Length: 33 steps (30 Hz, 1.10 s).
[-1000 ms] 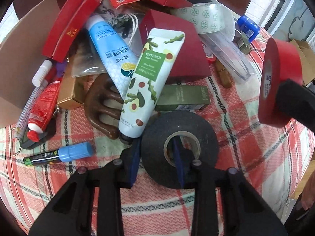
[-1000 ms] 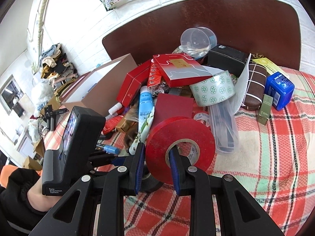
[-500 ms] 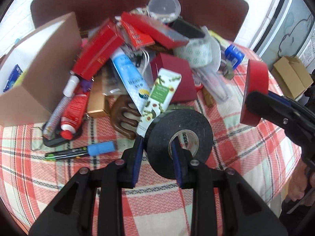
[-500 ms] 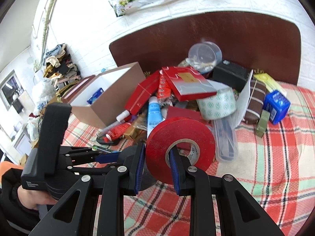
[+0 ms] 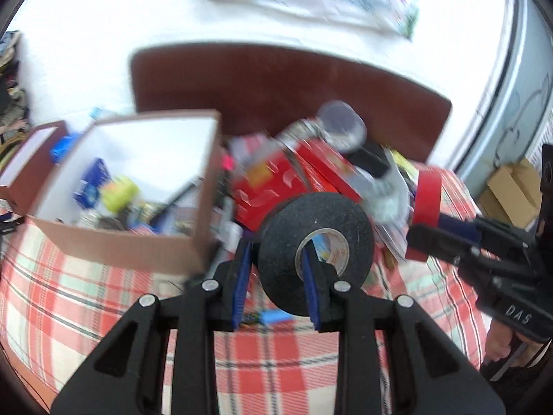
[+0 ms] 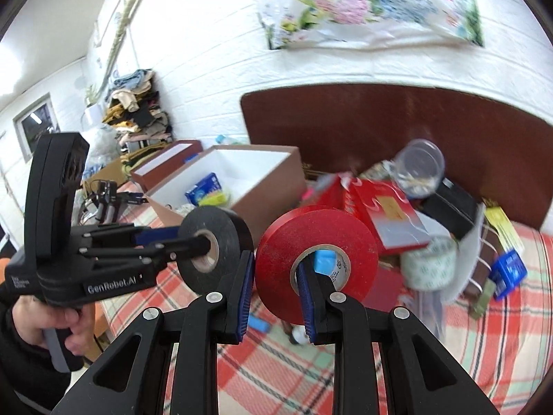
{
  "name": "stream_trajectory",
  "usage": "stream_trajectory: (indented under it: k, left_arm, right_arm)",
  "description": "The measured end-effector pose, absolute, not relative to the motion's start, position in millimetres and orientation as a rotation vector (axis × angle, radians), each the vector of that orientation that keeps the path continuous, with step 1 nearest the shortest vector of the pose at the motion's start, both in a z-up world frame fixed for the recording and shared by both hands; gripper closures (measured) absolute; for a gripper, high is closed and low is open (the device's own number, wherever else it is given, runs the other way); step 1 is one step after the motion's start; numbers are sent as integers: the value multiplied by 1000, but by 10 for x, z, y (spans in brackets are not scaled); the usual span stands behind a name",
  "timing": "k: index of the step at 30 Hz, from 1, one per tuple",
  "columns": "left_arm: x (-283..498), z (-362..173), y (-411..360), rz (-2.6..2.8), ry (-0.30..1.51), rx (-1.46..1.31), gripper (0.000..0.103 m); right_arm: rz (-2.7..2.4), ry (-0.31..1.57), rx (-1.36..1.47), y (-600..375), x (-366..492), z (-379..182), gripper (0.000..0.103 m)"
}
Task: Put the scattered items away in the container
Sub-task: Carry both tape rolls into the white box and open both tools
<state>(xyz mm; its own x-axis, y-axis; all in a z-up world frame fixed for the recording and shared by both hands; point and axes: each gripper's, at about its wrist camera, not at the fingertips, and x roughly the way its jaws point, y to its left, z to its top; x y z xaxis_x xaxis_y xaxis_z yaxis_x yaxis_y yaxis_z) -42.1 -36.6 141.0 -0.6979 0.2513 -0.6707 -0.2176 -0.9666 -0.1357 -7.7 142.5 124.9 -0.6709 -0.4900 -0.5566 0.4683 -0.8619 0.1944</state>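
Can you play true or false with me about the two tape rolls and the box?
1. The left gripper holds a black tape roll. True.
2. The right gripper holds a green tape roll. False: it holds a red tape roll.
3. The cardboard box is open, with things inside. True.
4. Both tape rolls lie on the checked cloth. False: both are held up in the air.
5. One finger of each gripper goes through its roll's hole. True.
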Motion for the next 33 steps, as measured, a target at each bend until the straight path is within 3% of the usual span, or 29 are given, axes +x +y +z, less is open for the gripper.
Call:
stream_trajectory:
  k: [15,33]
  left_arm:
    - [-910,1913,-1670,2907,-159,-976,75]
    - [-1355,1698,-2233,2950,-180,-1059,75]
  right_arm:
    - [-2324,49,731,123,-844,1642,77]
    - [-2249,63,793,-556,-1405,1366,77]
